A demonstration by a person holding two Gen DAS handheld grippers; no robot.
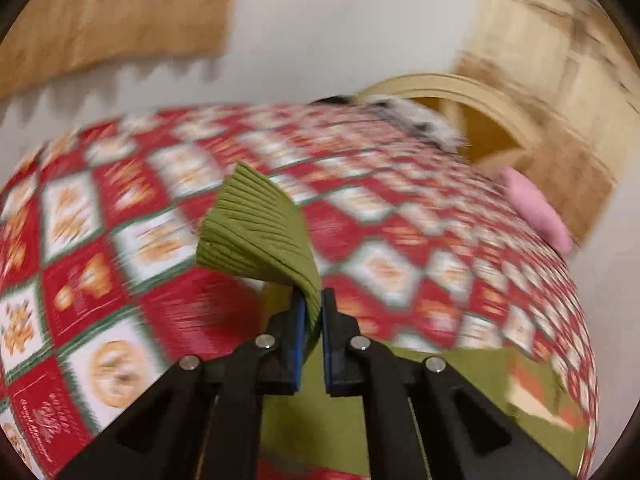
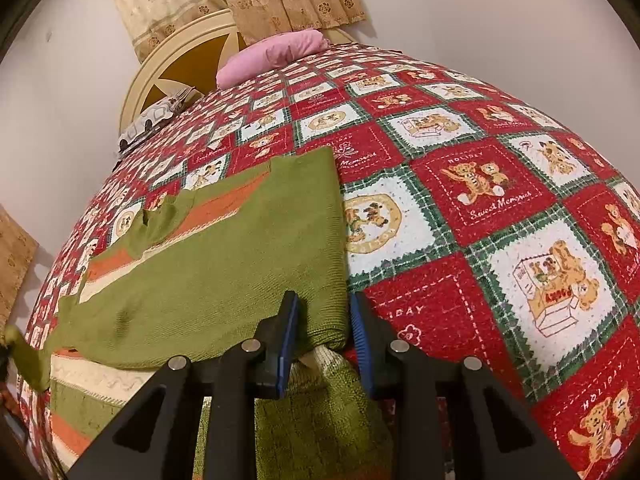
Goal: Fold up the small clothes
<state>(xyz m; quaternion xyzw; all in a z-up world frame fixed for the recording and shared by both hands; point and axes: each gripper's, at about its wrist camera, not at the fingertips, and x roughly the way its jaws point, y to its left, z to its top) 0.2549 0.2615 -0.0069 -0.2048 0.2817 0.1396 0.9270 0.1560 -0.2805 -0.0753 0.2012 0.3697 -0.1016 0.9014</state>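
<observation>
Bed covered by a red, white and green patchwork bedspread (image 2: 472,216). Directly on it: green striped sweater (image 2: 224,276) reaching between and left of the right jaws; pink pillow (image 2: 272,58) and patterned pillow (image 2: 156,118) far ahead.

Words stitched on the bedspread

The red squares of the quilt (image 2: 460,184) read "HOLIDAY" and "Sweet Memories" around the teddy bears, centre-right and lower right; the left wrist view is too blurred to read.
</observation>
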